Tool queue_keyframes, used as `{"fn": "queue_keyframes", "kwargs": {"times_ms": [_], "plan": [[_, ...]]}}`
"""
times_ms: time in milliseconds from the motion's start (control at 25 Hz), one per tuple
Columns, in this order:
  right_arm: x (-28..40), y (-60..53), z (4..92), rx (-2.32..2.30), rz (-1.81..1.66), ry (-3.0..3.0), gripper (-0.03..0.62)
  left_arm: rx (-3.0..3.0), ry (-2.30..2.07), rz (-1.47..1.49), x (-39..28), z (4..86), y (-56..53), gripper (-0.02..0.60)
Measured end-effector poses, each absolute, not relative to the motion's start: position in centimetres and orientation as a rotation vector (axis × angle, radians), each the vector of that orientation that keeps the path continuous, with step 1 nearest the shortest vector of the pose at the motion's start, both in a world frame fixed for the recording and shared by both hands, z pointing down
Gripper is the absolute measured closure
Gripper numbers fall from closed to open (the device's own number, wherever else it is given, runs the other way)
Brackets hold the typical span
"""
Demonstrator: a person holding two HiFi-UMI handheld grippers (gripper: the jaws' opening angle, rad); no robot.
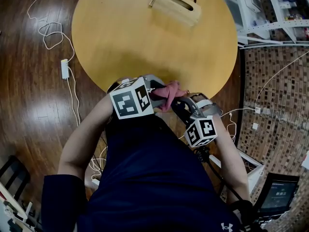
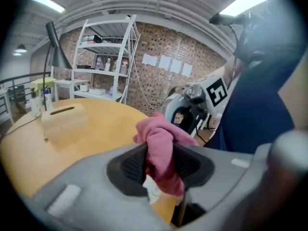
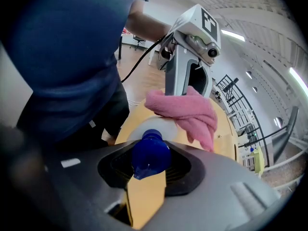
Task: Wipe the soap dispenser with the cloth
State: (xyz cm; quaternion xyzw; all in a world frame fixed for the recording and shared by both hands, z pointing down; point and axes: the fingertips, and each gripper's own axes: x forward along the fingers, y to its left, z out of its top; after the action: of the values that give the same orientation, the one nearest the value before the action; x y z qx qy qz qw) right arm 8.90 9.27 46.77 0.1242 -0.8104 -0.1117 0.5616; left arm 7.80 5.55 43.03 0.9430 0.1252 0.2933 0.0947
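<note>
By the worktop [image 1: 145, 42] edge, lower centre, the left hand-held gripper [image 2: 160, 170] clamps the cloth [image 2: 161, 141]; the right hand-held gripper [image 3: 149, 166] pinches only the pump [image 3: 150, 152] of the soap dispenser [image 3: 156, 125], so hard rubbing may wrench it loose.

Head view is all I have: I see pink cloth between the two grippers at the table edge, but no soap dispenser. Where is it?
Observer: The right gripper view shows it. The right gripper has its jaws closed on the soap dispenser, gripping it by the blue pump head.
Operator: Which gripper holds the cloth?
Observer: The left gripper. Its own view shows the jaws clamped on the pink cloth, with a white tag hanging below.
Operator: Is the cloth on the dispenser?
Observer: It appears so. In the right gripper view it drapes over the white body just beyond the pump head.
</note>
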Motion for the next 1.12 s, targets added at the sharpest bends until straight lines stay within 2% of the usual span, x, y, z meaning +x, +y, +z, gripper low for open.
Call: {"fn": "queue_keyframes", "kwargs": {"times_ms": [200, 840, 1120], "plan": [[9.4, 9.2, 46.9, 0.316, -0.217, -1.910, 0.459, 2.598, 0.301, 0.747, 7.6, 44.8, 5.1, 0.437], [12.0, 9.2, 47.5, 0.608, 0.191, -2.086, 0.459, 2.438, -0.095, 1.224, 1.7, 57.9, 2.4, 0.439], [15.8, 9.6, 52.2, 0.775, 0.553, -2.254, 0.454, 2.346, -0.221, 1.182, 1.8, 57.8, 1.7, 0.439]]}}
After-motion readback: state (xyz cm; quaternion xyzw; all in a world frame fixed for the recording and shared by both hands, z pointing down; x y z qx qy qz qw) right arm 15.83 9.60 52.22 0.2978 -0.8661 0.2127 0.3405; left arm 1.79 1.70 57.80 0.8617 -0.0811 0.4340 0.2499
